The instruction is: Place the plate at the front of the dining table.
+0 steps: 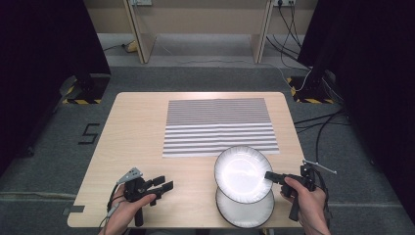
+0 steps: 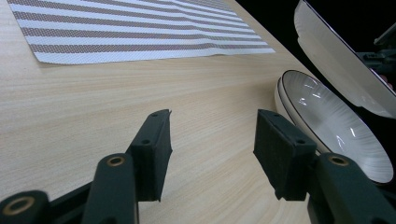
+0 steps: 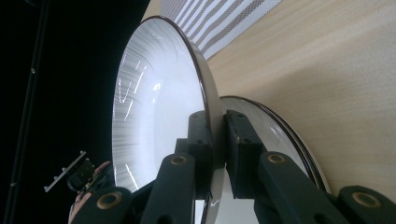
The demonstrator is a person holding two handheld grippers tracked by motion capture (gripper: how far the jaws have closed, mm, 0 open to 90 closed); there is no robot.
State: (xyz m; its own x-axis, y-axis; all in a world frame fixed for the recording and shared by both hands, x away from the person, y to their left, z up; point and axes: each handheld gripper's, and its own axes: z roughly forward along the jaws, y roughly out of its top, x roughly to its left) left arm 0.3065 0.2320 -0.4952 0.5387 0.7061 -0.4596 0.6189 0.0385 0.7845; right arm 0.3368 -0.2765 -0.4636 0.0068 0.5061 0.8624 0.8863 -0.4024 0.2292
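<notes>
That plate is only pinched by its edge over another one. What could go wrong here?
The right hand-held gripper clamps the lifted plate only at its rim, so it might tilt or slip and drop onto the stacked plates below. Those sit close to the table's near edge; a knock could push them off.

right tool grips raised plate above another plate.

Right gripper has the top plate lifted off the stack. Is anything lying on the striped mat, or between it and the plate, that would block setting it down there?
Nothing visible. The right gripper grips the lifted plate by its rim, above the plate left on the table. The striped mat lies flat and bare just beyond. The left gripper, open and holding nothing, is off to the side.
</notes>
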